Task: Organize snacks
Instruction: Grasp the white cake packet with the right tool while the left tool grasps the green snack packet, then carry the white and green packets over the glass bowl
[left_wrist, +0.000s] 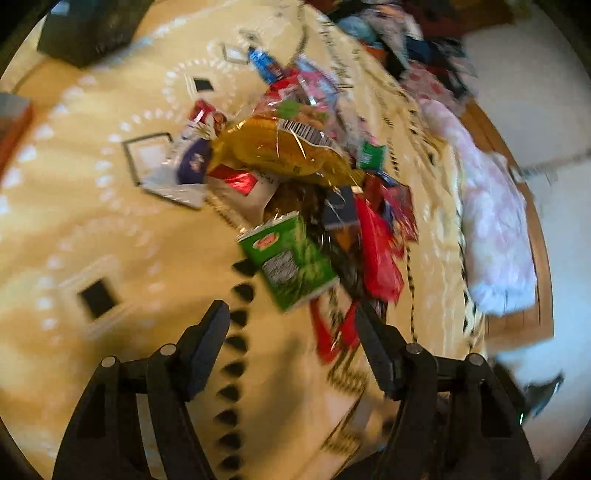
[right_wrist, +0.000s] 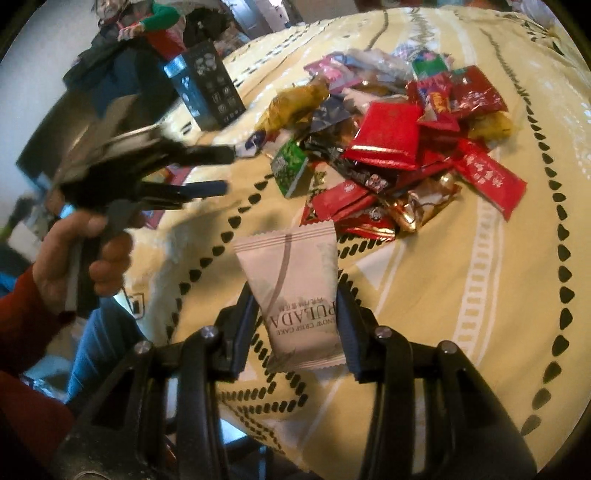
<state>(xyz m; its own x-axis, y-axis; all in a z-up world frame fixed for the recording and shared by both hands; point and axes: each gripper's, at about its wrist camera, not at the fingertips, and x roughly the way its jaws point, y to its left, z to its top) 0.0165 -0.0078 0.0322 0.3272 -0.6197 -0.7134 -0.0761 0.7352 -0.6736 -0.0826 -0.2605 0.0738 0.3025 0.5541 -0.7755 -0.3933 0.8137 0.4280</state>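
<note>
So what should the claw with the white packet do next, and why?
Probably carry the white snack packet away from the snack pile and set it down on bare bedspread. The right claw already pinches it, and the left claw is open and empty.

Beside a pale pink packet (right_wrist: 295, 295), red wrappers (right_wrist: 384, 136), a green pack (right_wrist: 290, 168) and a gold bag (right_wrist: 295, 105) are recorded on a cream, black-dotted cloth (right_wrist: 461, 295).
</note>
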